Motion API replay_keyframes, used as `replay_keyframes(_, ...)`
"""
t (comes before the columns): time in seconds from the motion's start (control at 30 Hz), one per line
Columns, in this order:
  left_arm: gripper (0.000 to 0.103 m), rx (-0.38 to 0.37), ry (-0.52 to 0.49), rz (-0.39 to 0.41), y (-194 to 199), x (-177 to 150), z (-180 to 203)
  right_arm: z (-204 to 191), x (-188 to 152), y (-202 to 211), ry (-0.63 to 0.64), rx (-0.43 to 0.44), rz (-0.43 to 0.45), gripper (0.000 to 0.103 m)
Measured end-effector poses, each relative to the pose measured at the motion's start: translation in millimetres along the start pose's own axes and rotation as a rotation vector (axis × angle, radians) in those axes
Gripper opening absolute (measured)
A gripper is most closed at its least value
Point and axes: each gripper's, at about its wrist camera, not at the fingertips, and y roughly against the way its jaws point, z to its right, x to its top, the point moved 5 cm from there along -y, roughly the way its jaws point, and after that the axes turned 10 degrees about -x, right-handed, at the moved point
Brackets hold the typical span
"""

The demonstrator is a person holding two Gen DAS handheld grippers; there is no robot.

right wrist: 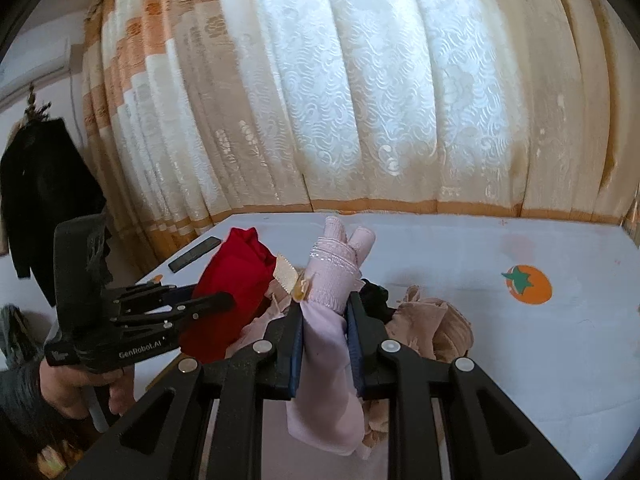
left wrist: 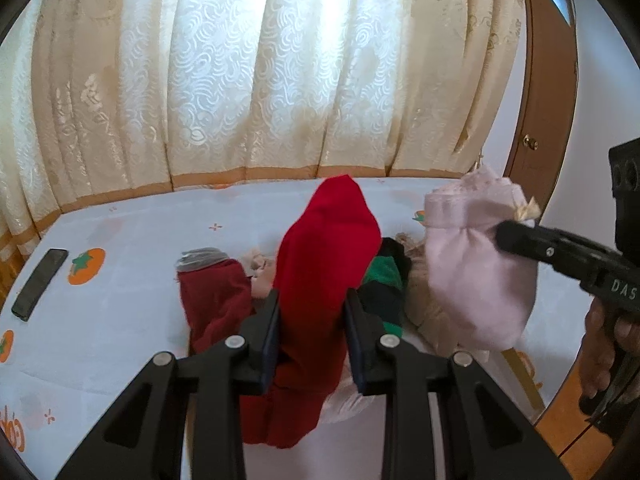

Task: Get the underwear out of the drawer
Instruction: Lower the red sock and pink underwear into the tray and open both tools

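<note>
My left gripper (left wrist: 312,300) is shut on red underwear (left wrist: 320,280), which stands up between its pads and hangs below them over the bed. My right gripper (right wrist: 326,304) is shut on pale pink underwear (right wrist: 332,280) with a lace band and a small gold bow. Each wrist view shows the other side: the right gripper (left wrist: 508,236) with the pink underwear (left wrist: 476,264) at the right, and the left gripper (right wrist: 224,302) with the red underwear (right wrist: 236,288) at the left. On the bed lies a pile: a dark red piece (left wrist: 216,300), a green and black piece (left wrist: 384,280), beige pieces (right wrist: 432,324).
The bed has a white sheet (left wrist: 132,280) printed with orange fruit (right wrist: 528,284). A dark phone (left wrist: 40,284) lies near the bed's left edge. Cream curtains (left wrist: 260,72) hang behind the bed. A wooden door (left wrist: 544,112) stands at the right, a dark coat (right wrist: 40,192) hangs at the left.
</note>
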Motion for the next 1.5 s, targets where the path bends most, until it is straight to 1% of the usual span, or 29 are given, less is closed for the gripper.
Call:
replay_keyframes(0.23, 0.027, -0.025, 0.069, -0.016, -15, 17, -8, 10, 7, -25, -0.046, -0.021, -0.029, 0.022)
replay_keyframes(0.4, 0.027, -0.029, 0.076, -0.026, -21, 26, -10, 16, 6, -39, -0.063, -0.037, -0.047, 0.022)
replay_keyframes(0.5, 0.027, -0.015, 0.076, -0.025, -25, 30, -13, 20, 6, -47, -0.075, -0.041, -0.055, 0.022)
replay_keyframes(0.57, 0.027, -0.011, 0.085, -0.046, -34, 28, -17, 21, 5, -53, -0.075, -0.047, -0.065, 0.022)
replay_keyframes(0.7, 0.027, 0.024, 0.105, -0.075, -54, 20, -27, 23, 0, -68, -0.070, -0.070, -0.097, 0.022)
replay_keyframes(0.8, 0.030, 0.042, 0.089, -0.072, -61, 16, -29, 27, -6, -80, -0.067, -0.088, -0.141, 0.022)
replay_keyframes(0.9, 0.034, 0.066, 0.035, -0.069, -64, 13, -24, 31, -12, -86, -0.052, -0.113, -0.157, 0.022)
replay_keyframes(0.97, 0.036, 0.097, -0.011, -0.058, -66, 12, -19, 35, -17, -90, -0.052, -0.124, -0.175, 0.022)
replay_keyframes(1.03, 0.047, 0.114, -0.043, -0.063, -68, 9, -14, 38, -20, -94, -0.061, -0.127, -0.200, 0.022)
replay_keyframes(1.1, 0.054, 0.134, -0.070, -0.068, -70, 7, -11, 38, -22, -95, -0.054, -0.137, -0.218, 0.022)
replay_keyframes(1.13, 0.055, 0.148, -0.089, -0.069, -71, 5, -9, 36, -22, -96, -0.041, -0.142, -0.226, 0.022)
replay_keyframes(1.23, 0.056, 0.152, -0.107, -0.060, -66, 5, -7, 31, -23, -93, 0.001, -0.157, -0.231, 0.027)
replay_keyframes(1.3, 0.057, 0.150, -0.101, -0.054, -64, 7, -7, 33, -23, -89, -0.007, -0.158, -0.218, 0.032)
replay_keyframes(1.37, 0.057, 0.147, -0.101, -0.051, -61, 8, -7, 35, -23, -85, -0.031, -0.152, -0.212, 0.038)
replay_keyframes(1.43, 0.058, 0.151, -0.106, -0.041, -56, 9, -6, 35, -22, -82, -0.039, -0.144, -0.208, 0.043)
replay_keyframes(1.5, 0.062, 0.152, -0.105, -0.027, -51, 10, -4, 33, -22, -77, -0.032, -0.151, -0.199, 0.044)
